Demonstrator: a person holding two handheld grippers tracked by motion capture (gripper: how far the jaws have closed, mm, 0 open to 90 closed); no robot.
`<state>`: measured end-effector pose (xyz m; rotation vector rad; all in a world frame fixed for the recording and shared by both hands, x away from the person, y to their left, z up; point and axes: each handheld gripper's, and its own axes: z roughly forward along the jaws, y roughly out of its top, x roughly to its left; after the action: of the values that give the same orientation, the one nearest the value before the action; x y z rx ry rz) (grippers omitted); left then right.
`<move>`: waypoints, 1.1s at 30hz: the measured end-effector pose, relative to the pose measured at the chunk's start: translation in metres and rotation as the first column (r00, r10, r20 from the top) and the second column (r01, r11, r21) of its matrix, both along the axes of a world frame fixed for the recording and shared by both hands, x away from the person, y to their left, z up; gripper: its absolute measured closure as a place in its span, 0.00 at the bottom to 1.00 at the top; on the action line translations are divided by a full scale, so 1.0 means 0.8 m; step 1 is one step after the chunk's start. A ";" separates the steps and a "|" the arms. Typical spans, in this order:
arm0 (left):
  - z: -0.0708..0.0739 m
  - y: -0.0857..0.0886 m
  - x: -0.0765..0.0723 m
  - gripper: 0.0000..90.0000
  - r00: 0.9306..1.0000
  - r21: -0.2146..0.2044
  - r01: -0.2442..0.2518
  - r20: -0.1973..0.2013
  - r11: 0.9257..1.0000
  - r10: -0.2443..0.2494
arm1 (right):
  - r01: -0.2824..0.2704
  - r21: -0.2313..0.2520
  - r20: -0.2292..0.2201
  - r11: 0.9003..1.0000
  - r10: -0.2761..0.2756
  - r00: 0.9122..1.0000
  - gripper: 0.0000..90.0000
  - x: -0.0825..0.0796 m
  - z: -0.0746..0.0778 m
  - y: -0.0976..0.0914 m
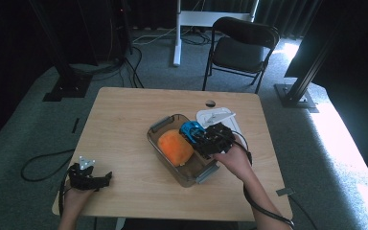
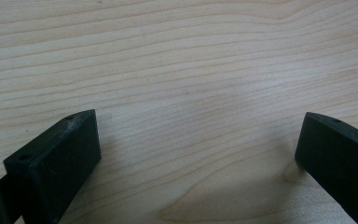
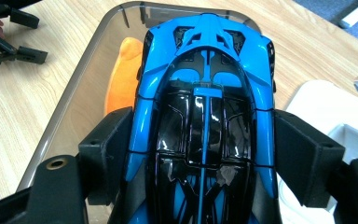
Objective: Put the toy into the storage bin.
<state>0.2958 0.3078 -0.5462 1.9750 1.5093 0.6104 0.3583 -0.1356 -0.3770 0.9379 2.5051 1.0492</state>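
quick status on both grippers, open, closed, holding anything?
Left gripper: open, nothing between its fingers, resting near the table edge.
Right gripper: closed on the blue toy car, held over the clear container.

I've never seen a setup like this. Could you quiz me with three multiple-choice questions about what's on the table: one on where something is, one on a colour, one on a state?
1. Where is the orange soft thing?
A. on the chair
B. inside the clear container
C. on the white lid

2. What colour is the toy car?
A. blue and black
B. red
C. green

3. How are the left gripper's jaws?
A. clamped on the car
B. open, with nothing between them
C. shut on the lid

Answers:
1 B: the orange soft thing lies in the clear container.
2 A: the toy car shows blue panels and a black roof.
3 B: the left gripper has only bare table between its jaws.
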 end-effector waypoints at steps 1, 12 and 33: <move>0.000 0.000 0.000 0.00 1.000 -0.001 -0.001 0.001 1.000 0.001 | -0.002 -0.001 -0.004 1.000 0.002 1.000 0.28 0.001 -0.001 0.002; 0.000 0.000 0.000 0.00 1.000 0.000 0.000 0.001 1.000 0.000 | -0.015 -0.024 -0.025 1.000 0.015 1.000 0.28 0.009 -0.014 0.016; 0.000 0.000 0.000 0.00 1.000 0.001 0.000 0.002 1.000 0.000 | -0.007 -0.030 -0.090 1.000 0.004 0.996 0.28 0.022 -0.042 0.006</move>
<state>0.2958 0.3078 -0.5463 1.9738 1.5082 0.6133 0.3756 -0.1307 -0.4106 0.9915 2.5900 0.9885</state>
